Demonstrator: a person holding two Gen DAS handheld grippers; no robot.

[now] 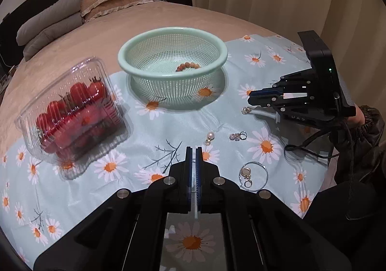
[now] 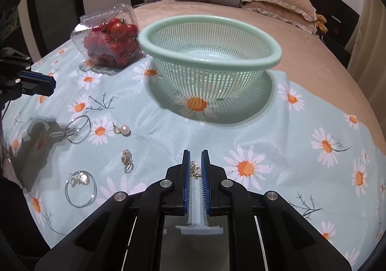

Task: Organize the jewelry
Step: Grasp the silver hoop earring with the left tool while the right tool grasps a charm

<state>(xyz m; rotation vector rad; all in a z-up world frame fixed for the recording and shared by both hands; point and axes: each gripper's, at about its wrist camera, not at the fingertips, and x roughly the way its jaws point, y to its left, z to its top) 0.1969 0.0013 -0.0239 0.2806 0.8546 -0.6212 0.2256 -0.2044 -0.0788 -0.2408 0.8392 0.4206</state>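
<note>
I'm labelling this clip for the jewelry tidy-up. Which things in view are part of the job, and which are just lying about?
Part of the job:
green basket
bead bracelet in it
pearl earring
ring cluster
two hoop pieces
small charm between the right claw fingers
left claw

Lying about:
tomato box
pillows

light: warm, moderate indoor, from overhead | shadows: soft ring under the colander (image 2: pixel 210 37), dark tool-shaped patch on the daisy cloth (image 2: pixel 265 126) at left in right wrist view | glare: highlights on the clamshell box (image 1: pixel 72 111) | distortion: strong fisheye, black corners | focus: sharp centre, softer edges
</note>
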